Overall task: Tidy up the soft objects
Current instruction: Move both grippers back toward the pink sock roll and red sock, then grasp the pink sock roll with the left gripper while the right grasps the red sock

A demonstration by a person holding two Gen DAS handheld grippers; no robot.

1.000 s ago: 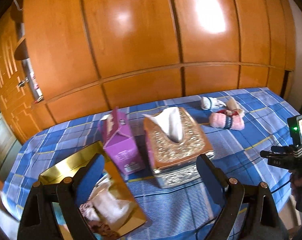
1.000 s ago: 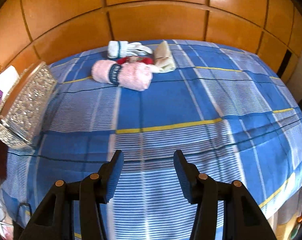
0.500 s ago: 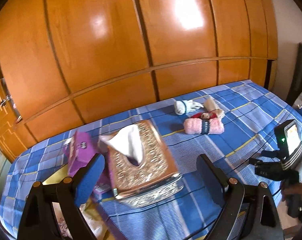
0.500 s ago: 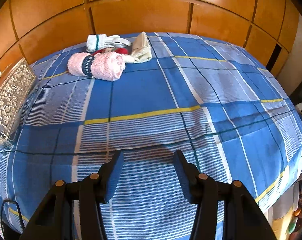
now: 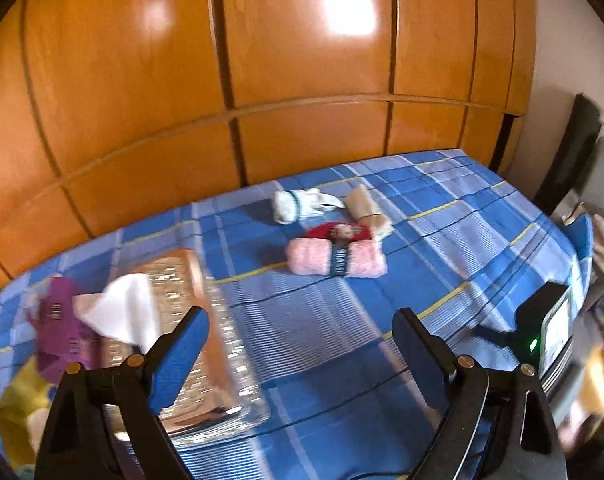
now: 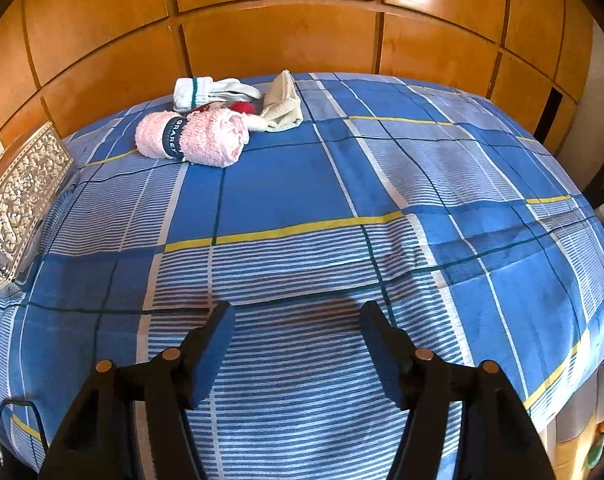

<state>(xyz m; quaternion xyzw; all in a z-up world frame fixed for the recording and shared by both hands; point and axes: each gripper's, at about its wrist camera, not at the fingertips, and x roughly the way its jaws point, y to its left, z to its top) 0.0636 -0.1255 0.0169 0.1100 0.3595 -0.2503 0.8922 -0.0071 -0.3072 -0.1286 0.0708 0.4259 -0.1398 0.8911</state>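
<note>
Pink towel roll [image 6: 192, 140] hides most of the red item [image 6: 244, 107].

I see open bed [image 6: 286, 184] in front of my right gripper [image 6: 298, 320], clear up to the pink towel roll [image 6: 192, 138] and socks [image 6: 206, 90] bunched near the far edge by the wooden wall [image 6: 278, 36]. The tissue box [image 5: 206, 340] crowds the left edge, just ahead of my left gripper [image 5: 298, 332].

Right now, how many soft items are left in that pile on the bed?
4: pink rolled towel nearest, red item partly hidden behind it, white sock at the back, beige cloth to the right. More may be hidden.
</note>
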